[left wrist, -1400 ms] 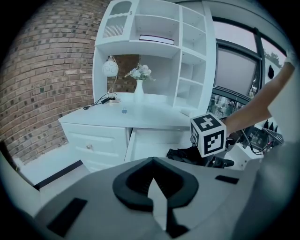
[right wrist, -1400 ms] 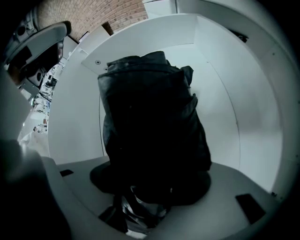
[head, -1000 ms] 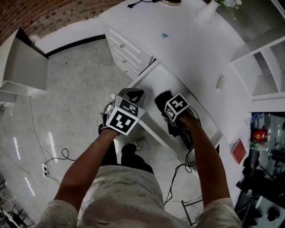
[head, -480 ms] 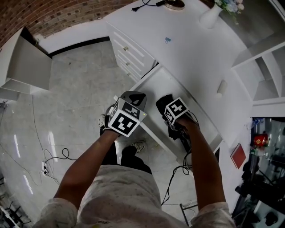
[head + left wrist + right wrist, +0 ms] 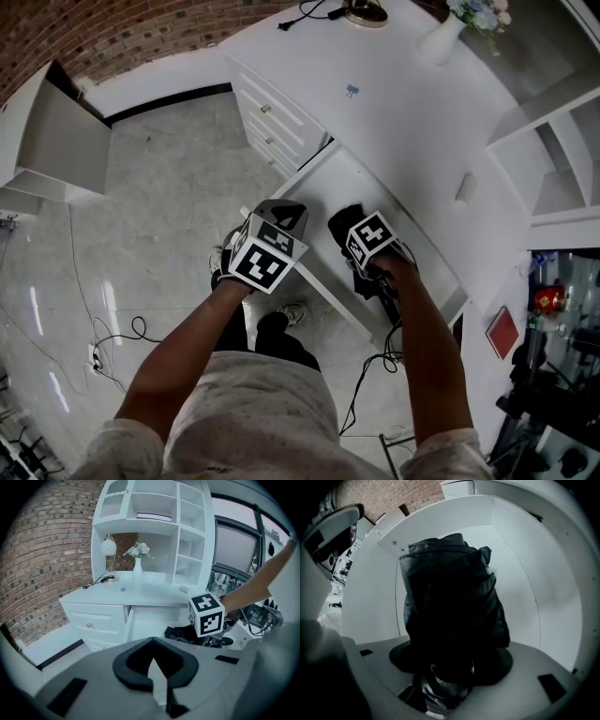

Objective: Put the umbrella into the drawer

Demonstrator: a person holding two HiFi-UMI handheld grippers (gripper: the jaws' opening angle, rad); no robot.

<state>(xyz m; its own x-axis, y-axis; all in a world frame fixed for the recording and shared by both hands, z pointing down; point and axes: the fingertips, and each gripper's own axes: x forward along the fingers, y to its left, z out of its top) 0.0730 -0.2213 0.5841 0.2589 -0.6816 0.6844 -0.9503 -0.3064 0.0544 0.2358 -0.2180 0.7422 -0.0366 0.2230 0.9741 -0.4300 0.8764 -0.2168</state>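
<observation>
Clamps the right gripper [image 5: 450,667] jaws on a folded black umbrella [image 5: 450,597], with dark fabric bunched between them. Holds the umbrella inside the open white drawer [image 5: 534,573], far end pointing to the drawer's back wall at 12 o'clock in the right gripper view. Cannot tell whether it touches the drawer bottom. Holds the left gripper [image 5: 152,641] with jaws together and nothing between, just outside the drawer's front. In the head view, sits at 9 o'clock of the right gripper, over the grey floor [image 5: 159,187]. Farther out in the left gripper view: at 12 o'clock a white bench [image 5: 140,592] carrying a vase [image 5: 137,569] and a lamp [image 5: 108,548], at 9 o'clock a brick wall [image 5: 42,550].
</observation>
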